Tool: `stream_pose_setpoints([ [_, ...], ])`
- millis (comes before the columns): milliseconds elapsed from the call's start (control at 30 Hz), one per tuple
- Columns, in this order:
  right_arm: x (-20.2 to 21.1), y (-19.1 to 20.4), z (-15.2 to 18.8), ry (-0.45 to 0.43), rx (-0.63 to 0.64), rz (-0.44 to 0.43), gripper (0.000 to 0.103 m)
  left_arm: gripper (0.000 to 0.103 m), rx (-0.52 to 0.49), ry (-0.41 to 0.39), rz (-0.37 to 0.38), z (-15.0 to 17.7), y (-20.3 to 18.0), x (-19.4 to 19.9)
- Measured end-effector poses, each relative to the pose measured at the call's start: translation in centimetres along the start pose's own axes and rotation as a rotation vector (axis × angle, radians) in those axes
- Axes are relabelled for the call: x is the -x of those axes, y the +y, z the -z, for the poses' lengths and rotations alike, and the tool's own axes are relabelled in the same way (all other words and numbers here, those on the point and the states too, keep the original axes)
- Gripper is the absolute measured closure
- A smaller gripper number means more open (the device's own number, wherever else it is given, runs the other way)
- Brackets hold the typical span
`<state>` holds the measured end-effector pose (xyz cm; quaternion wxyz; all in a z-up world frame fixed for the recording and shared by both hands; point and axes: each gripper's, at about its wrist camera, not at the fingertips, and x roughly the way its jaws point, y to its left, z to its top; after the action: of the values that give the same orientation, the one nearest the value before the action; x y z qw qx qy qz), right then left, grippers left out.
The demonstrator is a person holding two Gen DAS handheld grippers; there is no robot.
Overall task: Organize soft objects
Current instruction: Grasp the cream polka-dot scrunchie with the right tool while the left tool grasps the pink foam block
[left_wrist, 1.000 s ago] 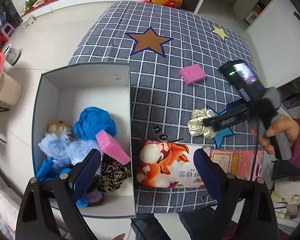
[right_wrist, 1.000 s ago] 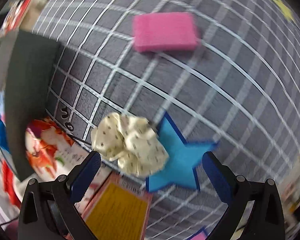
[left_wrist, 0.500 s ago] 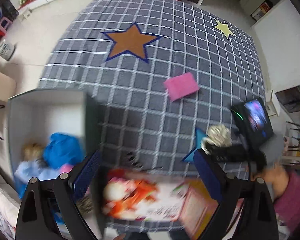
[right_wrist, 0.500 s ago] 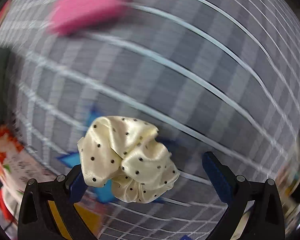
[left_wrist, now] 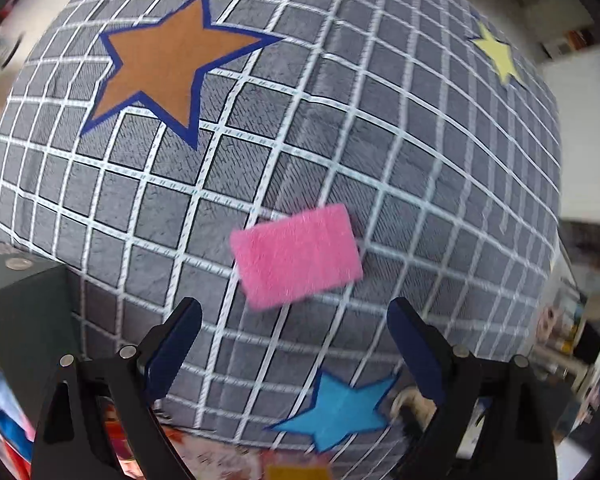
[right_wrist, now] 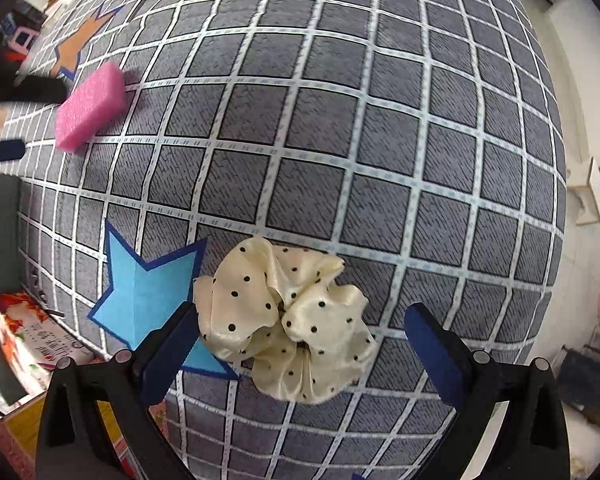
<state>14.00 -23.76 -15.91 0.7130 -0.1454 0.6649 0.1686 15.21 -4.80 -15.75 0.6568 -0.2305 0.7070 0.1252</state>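
1. While a second ago they hovered over the box, the left tongs [left_wrist: 292, 354] now gape empty just below the pink rectangular foam sponge [left_wrist: 296, 254], mid-frame on the grey checked table [left_wrist: 420, 152].
2. The right tongs [right_wrist: 300, 350], wide open, straddle the cream polka-dot satin scrunchie [right_wrist: 286, 320] at lower centre; neither item is gripped yet.

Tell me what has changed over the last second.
The left tool swung from the storage box towards the pink rectangular sponge, still open. The right tool closed in around the cream polka-dot satin scrunchie, not yet gripping. Sponge and scrunchie stayed put.
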Motion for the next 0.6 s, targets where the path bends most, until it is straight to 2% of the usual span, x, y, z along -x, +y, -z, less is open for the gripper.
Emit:
stream_pose_setpoints([
  [167,-1.9,2.9,-0.3,0.018,0.042,0.041,0.000,0.008,0.050,0.002,-0.078,-1.3,0.0,-2.3],
  [267,-2.3,3.2,0.2,-0.017,0.062,0.041,0.000,0.008,0.080,0.024,-0.085,-1.4,0.5,-3.4],
  [400,-2.5,6.3,0.9,-0.038,0.070,0.037,0.000,0.006,0.075,0.036,-0.131,-1.1,0.3,-4.5],
  [433,-2.4,6.5,1.1,-0.043,0.070,0.036,0.000,0.000,0.068,0.034,-0.135,-1.1,0.1,-4.7],
  [600,-1.6,4.9,2.2,-0.042,0.067,0.032,0.000,0.000,0.074,0.033,-0.134,-0.7,0.0,-5.1],
])
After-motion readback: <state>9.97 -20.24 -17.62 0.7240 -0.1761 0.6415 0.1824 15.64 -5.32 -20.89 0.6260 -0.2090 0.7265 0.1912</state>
